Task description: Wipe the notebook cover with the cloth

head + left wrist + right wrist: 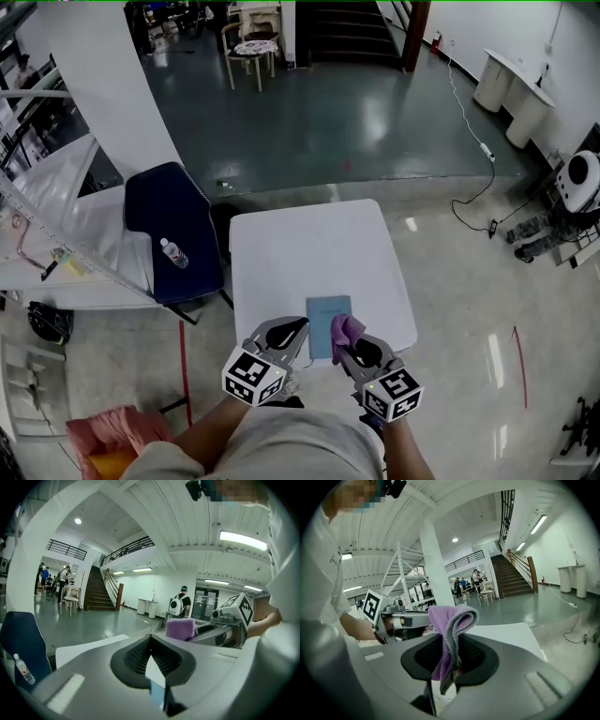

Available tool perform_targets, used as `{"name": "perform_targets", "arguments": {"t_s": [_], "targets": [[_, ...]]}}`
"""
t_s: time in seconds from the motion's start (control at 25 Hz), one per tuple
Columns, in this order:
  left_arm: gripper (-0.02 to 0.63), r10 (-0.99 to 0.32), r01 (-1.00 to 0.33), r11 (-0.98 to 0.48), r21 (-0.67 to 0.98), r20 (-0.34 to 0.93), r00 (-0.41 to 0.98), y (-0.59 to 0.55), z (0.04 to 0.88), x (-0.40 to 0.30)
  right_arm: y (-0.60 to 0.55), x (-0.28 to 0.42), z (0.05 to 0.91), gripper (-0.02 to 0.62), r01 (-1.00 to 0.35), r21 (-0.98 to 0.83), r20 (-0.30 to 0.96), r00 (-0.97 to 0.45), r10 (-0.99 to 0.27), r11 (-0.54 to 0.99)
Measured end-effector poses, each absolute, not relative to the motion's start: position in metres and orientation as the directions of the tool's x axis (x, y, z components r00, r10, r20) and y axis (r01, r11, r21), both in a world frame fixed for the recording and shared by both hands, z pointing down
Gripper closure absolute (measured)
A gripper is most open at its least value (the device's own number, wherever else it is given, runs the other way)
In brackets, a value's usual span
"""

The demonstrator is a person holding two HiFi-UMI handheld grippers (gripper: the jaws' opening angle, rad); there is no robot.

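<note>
The thin, light-blue notebook (328, 319) lies flat and closed on the near part of the white desk (281, 253), just ahead of both grippers. The right gripper (351, 347) is clamped on a purple cloth (449, 634). The fabric is pinched between the ridged pads, its folded top bulges above them and a loose tail hangs below. The left gripper (292, 330) has its jaws brought together at the tips with nothing between them, and it hangs over the notebook's near left corner. The cloth looks soft, light and floppy, so it will drape and bunch rather than press flat. Wiping is probably best done with the hanging fold or the padded top dragged across the cover, not with the hard jaw tips. The grip sits mid-cloth and seems deep enough not to slip. The notebook looks light and slim, with a smooth cover, so it is likely to slide on the desk under a sideways stroke. Pressing the empty left gripper down on a corner or edge of the cover would likely steady it.
</note>
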State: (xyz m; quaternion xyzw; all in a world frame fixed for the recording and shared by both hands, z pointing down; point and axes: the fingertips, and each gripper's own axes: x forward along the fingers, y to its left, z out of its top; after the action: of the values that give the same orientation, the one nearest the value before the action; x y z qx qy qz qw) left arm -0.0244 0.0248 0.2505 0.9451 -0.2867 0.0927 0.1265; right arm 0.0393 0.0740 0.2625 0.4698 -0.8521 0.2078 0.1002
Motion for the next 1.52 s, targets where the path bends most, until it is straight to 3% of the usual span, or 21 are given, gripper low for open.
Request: {"name": "perform_targets", "arguments": {"t_s": [0.64, 1.52], "targets": [[0.606, -0.507, -0.559, -0.805, 0.197, 0.260, 0.822, -0.010, 0.261, -0.041, 0.037, 0.032, 0.268, 0.488, -0.856, -0.199, 0.409, -0.516, -0.753, 0.478], [0.606, -0.582, -0.662, -0.715, 0.226, 0.333, 0.742, -0.032, 0.305, -0.024, 0.005, 0.067, 0.318, 0.488, -0.786, -0.133, 0.570, -0.559, -0.603, 0.603]]}}
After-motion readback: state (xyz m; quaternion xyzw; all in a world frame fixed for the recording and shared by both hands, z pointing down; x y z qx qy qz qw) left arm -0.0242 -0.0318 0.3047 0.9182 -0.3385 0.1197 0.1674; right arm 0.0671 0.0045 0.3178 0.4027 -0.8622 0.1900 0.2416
